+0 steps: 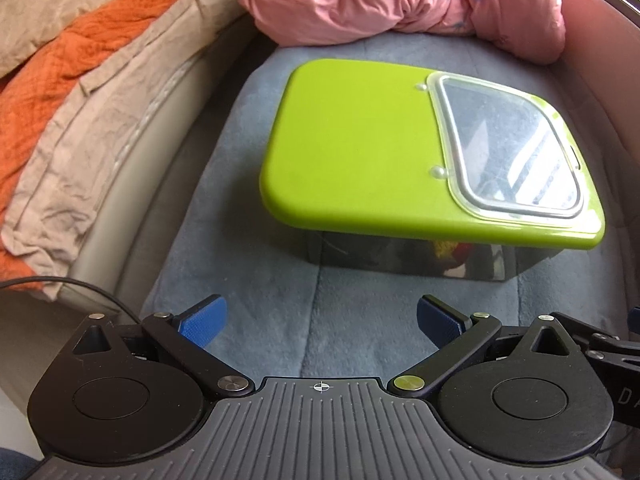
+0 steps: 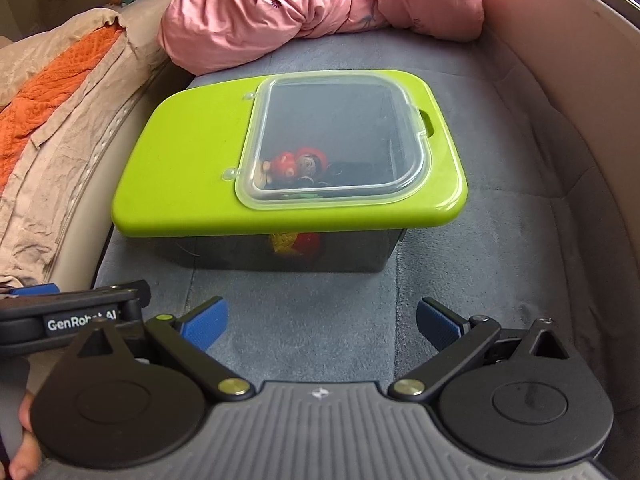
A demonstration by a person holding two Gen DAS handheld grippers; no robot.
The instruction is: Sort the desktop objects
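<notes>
Left wrist view: left tongs held low and level over a grey-blue cushion, jaws spread wide, blue pads apart, nothing between them. Storage box with a lime-green lid sits ahead and a little to the right of the tongs, well clear of the pads; its clear hatch lies on the lid's right side, shut. Pink bedding bunched behind the box; beige cloth with orange knit draped at left. Right wrist view: right tongs also low and level, jaws wide, empty. A hand shows at the lower left edge, and the other device pokes in from the left. The box sits straight ahead, slightly left, apart from the pads. Through the hatch, a red toy rests inside near the front.
</notes>
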